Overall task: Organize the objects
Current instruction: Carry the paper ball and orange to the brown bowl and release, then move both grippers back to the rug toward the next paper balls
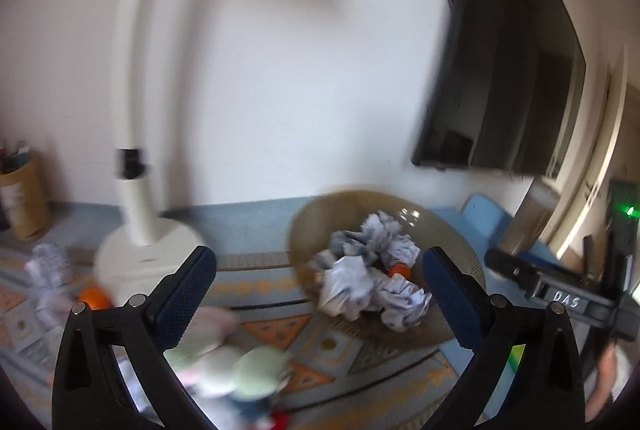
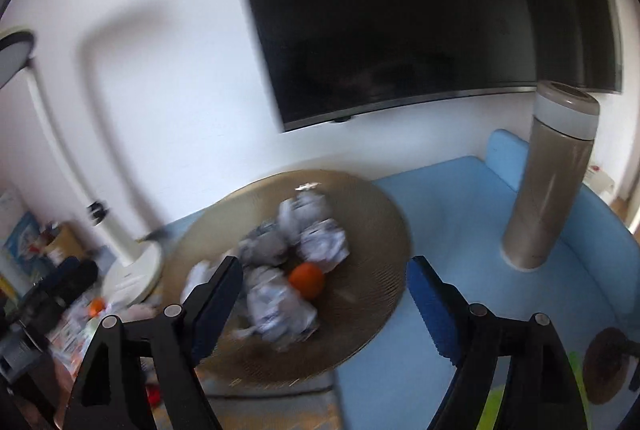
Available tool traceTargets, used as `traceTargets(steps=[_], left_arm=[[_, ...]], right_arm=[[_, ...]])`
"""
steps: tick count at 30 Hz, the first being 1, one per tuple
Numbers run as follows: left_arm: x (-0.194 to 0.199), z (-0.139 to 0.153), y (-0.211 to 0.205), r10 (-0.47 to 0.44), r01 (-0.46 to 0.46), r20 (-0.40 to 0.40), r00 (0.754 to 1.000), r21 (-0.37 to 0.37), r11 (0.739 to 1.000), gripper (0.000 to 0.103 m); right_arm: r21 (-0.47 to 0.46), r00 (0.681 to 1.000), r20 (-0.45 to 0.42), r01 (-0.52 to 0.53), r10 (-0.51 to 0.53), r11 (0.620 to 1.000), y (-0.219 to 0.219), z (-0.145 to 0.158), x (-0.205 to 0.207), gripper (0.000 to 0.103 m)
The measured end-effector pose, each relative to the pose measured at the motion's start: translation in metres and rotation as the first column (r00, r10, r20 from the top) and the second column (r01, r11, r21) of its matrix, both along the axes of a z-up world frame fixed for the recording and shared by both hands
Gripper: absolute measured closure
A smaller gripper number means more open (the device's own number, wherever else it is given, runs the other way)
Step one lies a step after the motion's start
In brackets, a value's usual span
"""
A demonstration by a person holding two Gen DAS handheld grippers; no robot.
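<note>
A round woven tray (image 2: 372,250) holds several crumpled paper balls (image 2: 320,242) and an orange (image 2: 307,280). It also shows in the left wrist view (image 1: 316,222) with the paper balls (image 1: 348,282) and the orange (image 1: 400,270). My right gripper (image 2: 324,278) is open and empty above the tray's near side. My left gripper (image 1: 320,270) is open and empty, to the left of the tray, above pale soft toys (image 1: 224,362). A second orange (image 1: 94,298) and a loose paper ball (image 1: 48,266) lie at the left by the lamp base.
A white desk lamp (image 1: 136,190) stands left of the tray. A tall tan flask (image 2: 548,182) stands on the blue mat (image 2: 460,214) at the right. A dark screen (image 2: 400,10) hangs on the wall. A brown pen holder (image 1: 22,198) stands at the far left.
</note>
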State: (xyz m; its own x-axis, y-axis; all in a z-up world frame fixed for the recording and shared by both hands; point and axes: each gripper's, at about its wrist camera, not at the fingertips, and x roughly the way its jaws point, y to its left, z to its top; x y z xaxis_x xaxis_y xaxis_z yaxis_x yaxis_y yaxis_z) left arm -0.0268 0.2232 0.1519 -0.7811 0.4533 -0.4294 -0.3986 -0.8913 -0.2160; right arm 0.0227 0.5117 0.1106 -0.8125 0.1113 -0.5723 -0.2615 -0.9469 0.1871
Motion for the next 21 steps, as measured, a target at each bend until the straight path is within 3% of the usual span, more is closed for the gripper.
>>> traceTargets(steps=[4,6,8,11,14,18,21], left_arm=[[0.043,0.013,-0.070,0.156,-0.157,-0.079,0.985,-0.004,0.988,0.001],[0.069,0.016,-0.113,0.307,-0.309,-0.121,0.944,-0.001,0.951,0.001],[0.088,0.013,-0.150,0.392,-0.396,-0.125,0.911,-0.009,0.918,0.001],[0.101,-0.003,-0.189,0.433,-0.439,-0.099,0.896,-0.056,0.896,0.001],[0.101,-0.041,-0.219,0.495,-0.495,-0.036,0.868,-0.113,0.861,0.001],[0.090,-0.089,-0.240,0.506,-0.495,0.106,0.856,-0.110,0.862,0.001],[0.091,-0.106,-0.239,0.522,-0.510,0.107,0.846,-0.120,0.852,0.001]], right_arm=[[-0.023,0.995,-0.031,-0.094,0.093,0.995,-0.039,0.011,0.022,0.017],[-0.031,0.988,-0.043,-0.152,0.151,0.988,-0.066,0.012,0.031,0.013],[-0.031,0.979,-0.050,-0.199,0.197,0.979,-0.090,0.014,0.042,0.013],[-0.059,0.964,-0.050,-0.264,0.261,0.963,-0.122,0.007,0.049,0.011],[-0.117,0.955,-0.023,-0.295,0.294,0.948,-0.152,-0.017,0.050,0.007],[-0.147,0.944,0.075,-0.308,0.321,0.940,-0.192,-0.073,0.043,0.007],[-0.080,0.934,0.129,-0.325,0.333,0.942,-0.213,-0.095,0.038,0.007]])
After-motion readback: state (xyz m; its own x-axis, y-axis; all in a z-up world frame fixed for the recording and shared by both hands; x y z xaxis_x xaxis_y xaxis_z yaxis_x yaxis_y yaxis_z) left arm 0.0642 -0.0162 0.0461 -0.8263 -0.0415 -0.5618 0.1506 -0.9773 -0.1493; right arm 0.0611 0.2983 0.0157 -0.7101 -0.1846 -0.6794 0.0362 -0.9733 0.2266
